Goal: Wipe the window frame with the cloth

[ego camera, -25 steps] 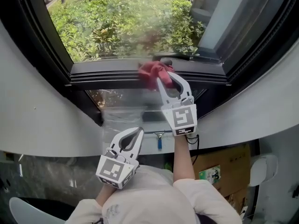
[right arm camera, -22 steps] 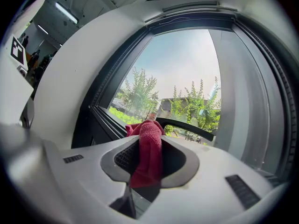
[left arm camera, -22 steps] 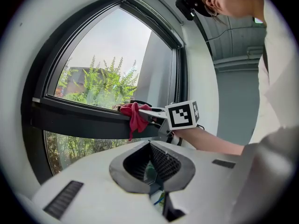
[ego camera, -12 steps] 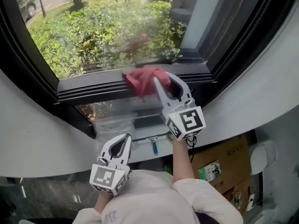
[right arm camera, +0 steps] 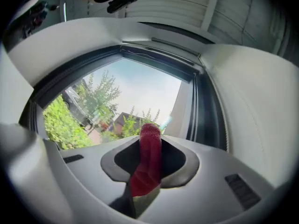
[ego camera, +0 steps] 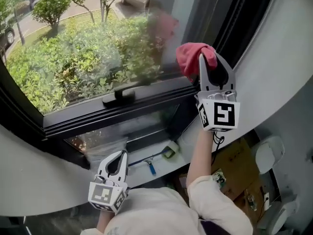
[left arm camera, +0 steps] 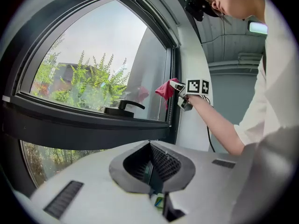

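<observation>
- Right gripper point(ego camera: 209, 61) is up high, arm stretched out, jaws pointing up and away from the body.
- Its jaws are clamped on the red cloth point(ego camera: 192, 56), which bunches out past the tips.
- Right forearm point(ego camera: 197, 154) is bare, with a light sleeve point(ego camera: 212, 203) from about the elbow.
- Left gripper point(ego camera: 121, 156) sits low, close to the torso, tips pointing forward.
- Left jaws are pressed together with nothing between them.
- Left hand is mostly hidden under its gripper.

no words, brands or numbers can be read in any view.
</observation>
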